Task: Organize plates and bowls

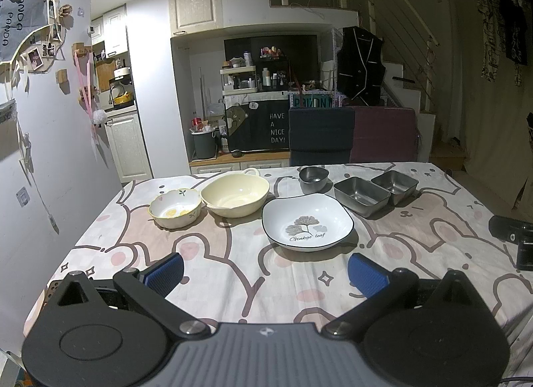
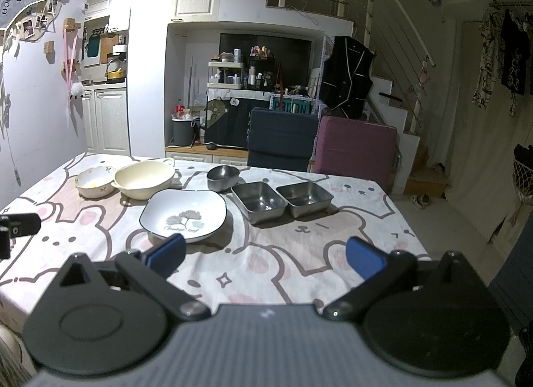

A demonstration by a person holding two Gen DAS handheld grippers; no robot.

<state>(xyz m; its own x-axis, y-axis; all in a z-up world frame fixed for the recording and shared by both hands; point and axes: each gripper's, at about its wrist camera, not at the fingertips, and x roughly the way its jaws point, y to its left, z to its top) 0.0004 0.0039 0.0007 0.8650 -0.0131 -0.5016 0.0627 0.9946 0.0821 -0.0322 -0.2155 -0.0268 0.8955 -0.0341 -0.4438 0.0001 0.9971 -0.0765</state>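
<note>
Ginkgo plate [image 1: 307, 222] lies beyond left gripper [image 1: 266, 272], untouched.

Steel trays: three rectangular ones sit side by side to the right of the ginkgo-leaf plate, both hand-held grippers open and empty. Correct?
Not quite: there are two steel trays, not three; the third steel piece is a round steel bowl behind the ginkgo-leaf plate, as the right wrist view shows. The left hand-held gripper and right hand-held gripper are open and empty.

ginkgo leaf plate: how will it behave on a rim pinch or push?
The ginkgo leaf plate looks like glazed ceramic: probably stiff, slick and chip-prone. Its shallow, wide shape suggests it would tilt if pinched at one rim. Pushed, it may drag and bunch the tablecloth instead of sliding.
</note>
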